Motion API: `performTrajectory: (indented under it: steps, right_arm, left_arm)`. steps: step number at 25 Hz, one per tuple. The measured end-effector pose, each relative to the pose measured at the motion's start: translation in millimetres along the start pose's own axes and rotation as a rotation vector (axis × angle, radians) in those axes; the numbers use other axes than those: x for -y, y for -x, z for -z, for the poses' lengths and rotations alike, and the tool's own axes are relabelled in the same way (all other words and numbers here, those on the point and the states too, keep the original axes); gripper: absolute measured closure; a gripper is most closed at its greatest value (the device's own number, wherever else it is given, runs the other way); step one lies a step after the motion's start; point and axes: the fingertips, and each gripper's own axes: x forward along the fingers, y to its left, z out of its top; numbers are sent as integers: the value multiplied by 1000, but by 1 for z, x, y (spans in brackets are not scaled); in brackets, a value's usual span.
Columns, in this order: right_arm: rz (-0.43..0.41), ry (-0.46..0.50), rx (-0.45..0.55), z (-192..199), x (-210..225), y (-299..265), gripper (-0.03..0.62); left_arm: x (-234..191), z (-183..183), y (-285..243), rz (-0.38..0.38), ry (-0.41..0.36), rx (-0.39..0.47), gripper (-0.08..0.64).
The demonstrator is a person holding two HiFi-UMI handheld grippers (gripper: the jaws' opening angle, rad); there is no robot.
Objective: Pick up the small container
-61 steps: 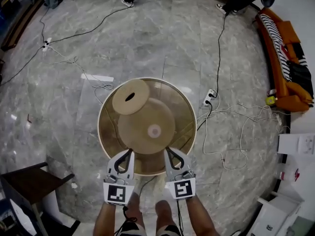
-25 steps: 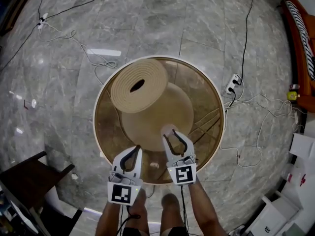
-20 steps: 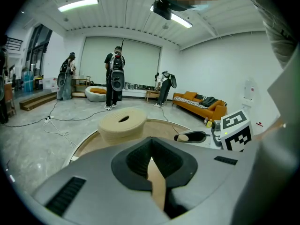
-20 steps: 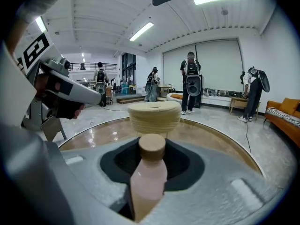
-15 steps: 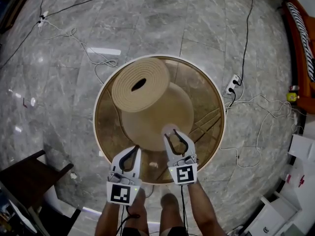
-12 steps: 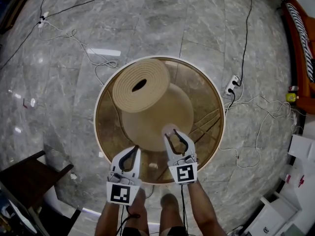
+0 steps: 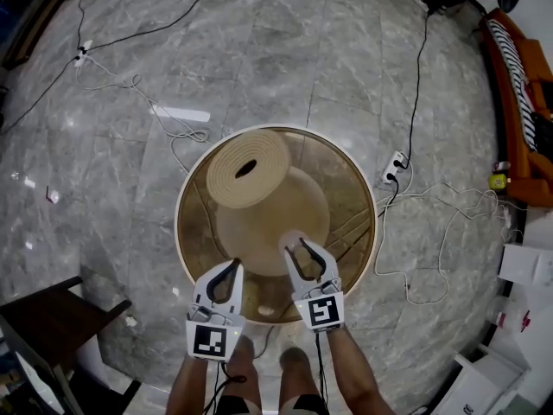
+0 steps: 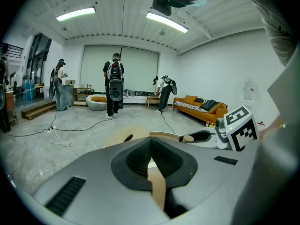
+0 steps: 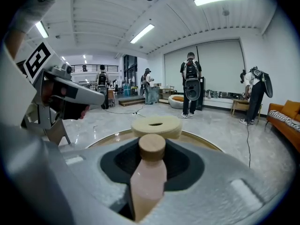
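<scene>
The small container (image 9: 149, 175), a pale pink bottle with a round wooden cap, stands upright between the jaws of my right gripper (image 9: 151, 156), which is shut on it. From the head view the container (image 7: 292, 239) hangs in the right gripper (image 7: 296, 247) above the near part of the round glass table (image 7: 185, 232). My left gripper (image 7: 233, 268) hovers beside it on the left, fingertips touching, nothing in it. In the left gripper view its jaws (image 8: 151, 159) meet, and the right gripper (image 8: 206, 136) shows at the right.
A tan ring-shaped roll (image 7: 248, 168) lies on the table's far left above a tan rounded base. Cables and a power strip (image 7: 393, 164) cross the marble floor. A dark stool (image 7: 52, 318) stands at lower left, an orange sofa (image 7: 518, 102) at the right. People (image 9: 191, 86) stand far back.
Both grippers have risen together and the table looks smaller below them. The right one has carried the small container up with it; the left stays shut and empty.
</scene>
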Motion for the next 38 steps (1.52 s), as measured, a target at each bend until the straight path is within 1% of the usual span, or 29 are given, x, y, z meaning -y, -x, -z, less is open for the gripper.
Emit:
performTrajectory:
  steps: [5, 7, 14, 15, 18, 19, 21, 23, 24, 25, 27, 31, 34, 36, 38]
  right_arm:
    - [4, 40, -22, -44, -3, 30, 462]
    - [7, 59, -6, -65, -5, 42, 462]
    - [14, 61, 35, -135, -13, 91, 461]
    - [13, 61, 42, -146, -14, 99, 461]
    - [14, 58, 60, -179, -17, 125, 462]
    - [17, 60, 64, -191, -18, 134, 461]
    - [27, 67, 78, -215, -23, 152, 460]
    - [37, 70, 106, -237, -26, 172, 460]
    - [42, 71, 118, -247, -27, 182, 460]
    - [46, 72, 124, -258, -29, 193, 461]
    - [55, 69, 136, -280, -33, 214, 461]
    - [72, 59, 163, -311, -42, 256, 462]
    - [79, 43, 195, -334, -48, 285, 461]
    - [77, 31, 220, -344, -53, 303, 462]
    - [88, 43, 214, -348, -58, 320, 462]
  left_arm:
    - [9, -41, 26, -7, -15, 32, 543]
    - [12, -57, 38, -10, -24, 49, 543]
    - [34, -118, 81, -5, -62, 94, 545]
    - [39, -127, 87, -2, -77, 104, 543]
    - [49, -155, 105, 16, -184, 144, 544]
    - [52, -165, 112, 19, -202, 154, 544]
    - [58, -186, 128, 18, -197, 170, 543]
    - [66, -208, 145, 11, -148, 181, 543]
    - [70, -217, 153, 10, -144, 188, 543]
    - [73, -225, 161, 11, -160, 196, 543]
    - [79, -239, 177, 13, -200, 208, 543]
    - [97, -262, 210, 18, -210, 227, 544]
    - [110, -274, 232, 24, -265, 243, 544]
    - [119, -281, 245, 27, -274, 252, 545]
    - [128, -286, 259, 31, -279, 257, 543]
